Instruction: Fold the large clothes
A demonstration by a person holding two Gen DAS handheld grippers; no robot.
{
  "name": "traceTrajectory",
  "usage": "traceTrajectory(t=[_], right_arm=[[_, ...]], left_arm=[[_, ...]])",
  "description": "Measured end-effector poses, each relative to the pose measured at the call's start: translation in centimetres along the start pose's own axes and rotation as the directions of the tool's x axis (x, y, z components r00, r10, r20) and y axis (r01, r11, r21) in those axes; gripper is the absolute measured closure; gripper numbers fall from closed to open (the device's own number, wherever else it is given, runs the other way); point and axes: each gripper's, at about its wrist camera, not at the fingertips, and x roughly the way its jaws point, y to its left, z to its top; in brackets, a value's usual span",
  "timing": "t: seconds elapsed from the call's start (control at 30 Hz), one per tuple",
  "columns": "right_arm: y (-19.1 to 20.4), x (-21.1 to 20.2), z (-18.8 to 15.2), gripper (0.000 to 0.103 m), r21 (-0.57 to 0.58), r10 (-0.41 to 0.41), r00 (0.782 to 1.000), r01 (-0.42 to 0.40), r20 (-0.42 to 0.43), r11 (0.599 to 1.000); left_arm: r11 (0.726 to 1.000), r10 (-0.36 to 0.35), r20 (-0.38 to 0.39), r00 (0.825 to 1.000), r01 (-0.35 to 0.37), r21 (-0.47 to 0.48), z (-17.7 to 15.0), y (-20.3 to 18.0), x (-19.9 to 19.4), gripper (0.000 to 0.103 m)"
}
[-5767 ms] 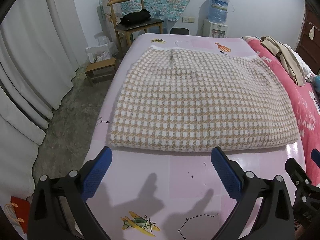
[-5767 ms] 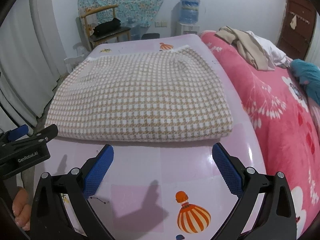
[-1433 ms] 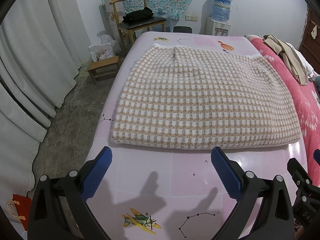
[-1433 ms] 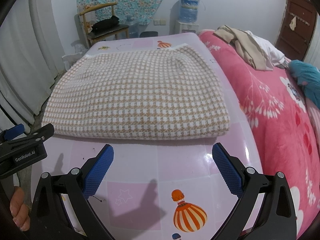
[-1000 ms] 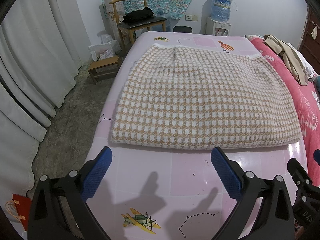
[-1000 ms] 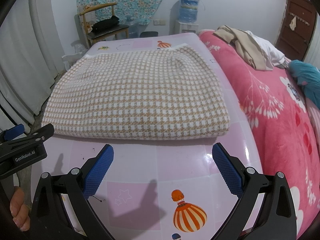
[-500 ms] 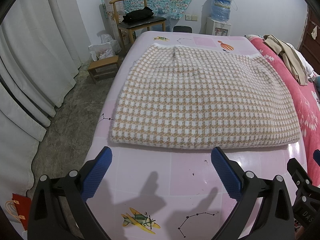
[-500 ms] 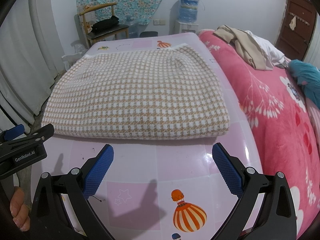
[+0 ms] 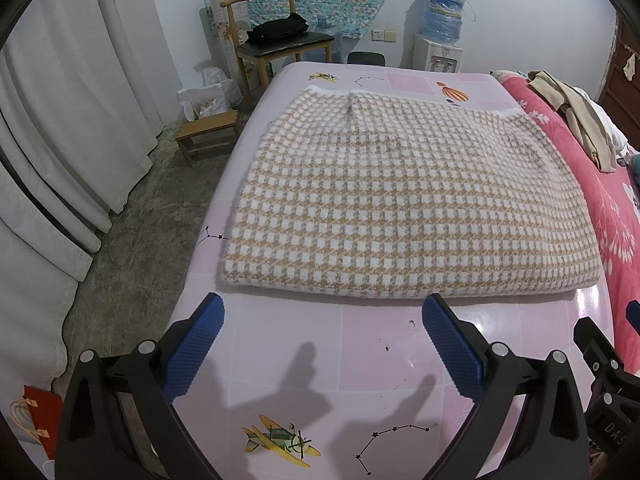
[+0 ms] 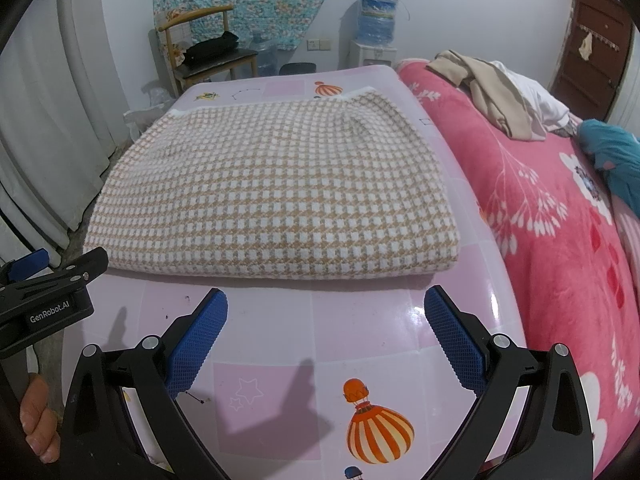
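Observation:
A beige-and-white houndstooth knit garment (image 9: 400, 192) lies folded in a flat rectangle on the pink table (image 9: 360, 352); it also shows in the right wrist view (image 10: 276, 196). My left gripper (image 9: 320, 312) is open and empty, hovering above the bare table just short of the garment's near folded edge. My right gripper (image 10: 325, 304) is open and empty, also just short of that near edge, to the right of the left one. The left gripper's body (image 10: 44, 304) shows at the left of the right wrist view.
A pink floral bed (image 10: 560, 216) with a heap of beige and white clothes (image 10: 492, 92) adjoins the table's right side. A wooden chair (image 9: 276, 52), a small stool (image 9: 208, 132) and white curtains (image 9: 60, 140) stand to the left. A water dispenser (image 9: 440, 36) stands at the back wall.
Almost nothing has moved over the last seconds. Both grippers stay open and hover in the same place before the garment's near edge.

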Motion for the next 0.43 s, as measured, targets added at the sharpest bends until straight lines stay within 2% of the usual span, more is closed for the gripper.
traceTrajectory(t=[0.43], right_arm=[[0.09, 0.07, -0.03, 0.008, 0.002, 0.002, 1.000, -0.002, -0.002, 1.000]], left_arm=[[1.000, -0.003, -0.011, 1.000, 0.003, -0.007, -0.23, -0.08, 0.17, 0.005]])
